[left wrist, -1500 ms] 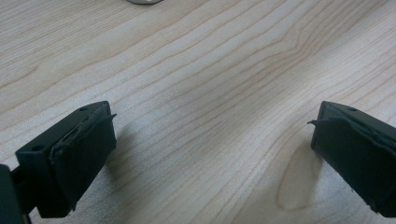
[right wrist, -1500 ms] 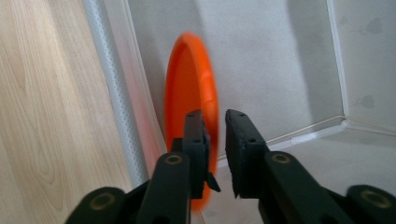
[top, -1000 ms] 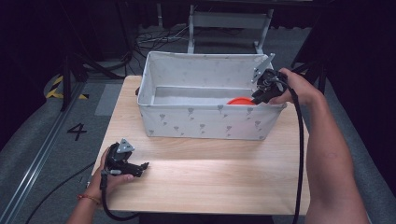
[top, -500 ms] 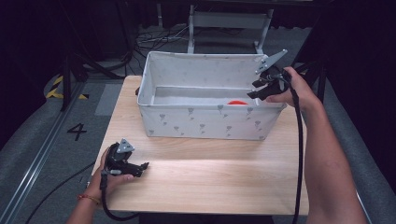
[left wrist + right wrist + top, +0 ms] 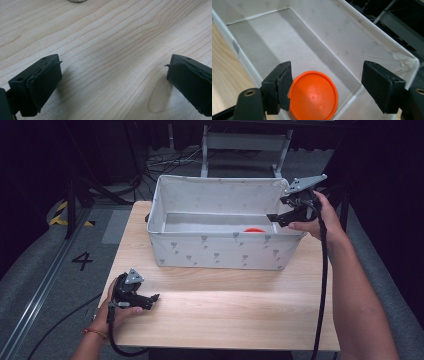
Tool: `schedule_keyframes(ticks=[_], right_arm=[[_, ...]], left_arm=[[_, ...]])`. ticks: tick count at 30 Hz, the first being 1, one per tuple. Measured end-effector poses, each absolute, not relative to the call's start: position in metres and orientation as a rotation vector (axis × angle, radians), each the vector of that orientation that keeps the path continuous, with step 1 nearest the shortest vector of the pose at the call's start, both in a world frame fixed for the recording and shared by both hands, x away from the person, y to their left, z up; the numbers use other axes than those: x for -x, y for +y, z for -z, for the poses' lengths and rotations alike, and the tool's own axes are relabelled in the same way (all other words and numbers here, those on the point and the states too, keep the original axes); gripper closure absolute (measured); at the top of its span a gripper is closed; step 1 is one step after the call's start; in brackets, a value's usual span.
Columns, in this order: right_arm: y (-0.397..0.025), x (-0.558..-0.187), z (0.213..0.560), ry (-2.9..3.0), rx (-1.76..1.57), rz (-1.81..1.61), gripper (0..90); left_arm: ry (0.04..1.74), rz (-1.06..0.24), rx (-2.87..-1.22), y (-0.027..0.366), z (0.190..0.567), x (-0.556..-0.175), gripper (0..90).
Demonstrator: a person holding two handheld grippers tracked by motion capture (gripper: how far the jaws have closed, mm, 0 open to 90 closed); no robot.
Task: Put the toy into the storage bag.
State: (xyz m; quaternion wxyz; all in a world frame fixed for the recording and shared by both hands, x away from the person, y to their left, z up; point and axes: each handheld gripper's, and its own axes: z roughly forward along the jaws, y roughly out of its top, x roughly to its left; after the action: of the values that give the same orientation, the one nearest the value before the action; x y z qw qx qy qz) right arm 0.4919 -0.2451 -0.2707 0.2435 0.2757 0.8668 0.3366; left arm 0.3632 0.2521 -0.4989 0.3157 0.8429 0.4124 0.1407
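A white fabric bin (image 5: pixel 220 251) with a grey pattern stands at the back of the wooden table (image 5: pixel 225 310). An orange round disc (image 5: pixel 313 98) lies flat on the bin's floor near its right end, its edge showing in the high view as an orange disc (image 5: pixel 254 229). My right gripper (image 5: pixel 280 218) hovers over the bin's right rim, open, and the right gripper view shows my right gripper (image 5: pixel 327 85) above the disc with nothing held. My left gripper (image 5: pixel 150 299) rests low at the table's front left, open, and my left gripper (image 5: pixel 113 77) has bare wood between its pads.
The bin's walls (image 5: pixel 352 42) stand close around the right gripper. A black cable (image 5: pixel 322 285) trails along the right forearm. Beyond the table lie a grey floor with a painted number (image 5: pixel 82 261) and a metal frame (image 5: pixel 245 142).
My right gripper has risen from inside the bin's right end to above its rim and tilted. The orange disc stays on the bin's floor. The left gripper has not moved.
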Motion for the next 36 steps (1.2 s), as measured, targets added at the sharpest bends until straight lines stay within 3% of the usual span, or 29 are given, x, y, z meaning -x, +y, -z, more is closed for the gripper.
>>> schedule_keyframes(ticks=[14, 18, 36], right_arm=[[-0.263, -0.465, 0.263, 2.271, -0.819, -0.980, 21.6], [-0.267, -0.456, 0.263, 2.255, -0.825, -0.978, 16.8], [-0.286, -0.404, 0.274, 2.182, -0.800, -1.029, 16.9]], left_arm=[[1.089, -0.372, -2.219, 0.252, 0.499, -0.363, 0.2], [1.089, -0.372, -2.219, 0.252, 0.499, -0.363, 0.2], [1.091, -0.372, -2.218, 0.252, 0.499, -0.363, 0.2]])
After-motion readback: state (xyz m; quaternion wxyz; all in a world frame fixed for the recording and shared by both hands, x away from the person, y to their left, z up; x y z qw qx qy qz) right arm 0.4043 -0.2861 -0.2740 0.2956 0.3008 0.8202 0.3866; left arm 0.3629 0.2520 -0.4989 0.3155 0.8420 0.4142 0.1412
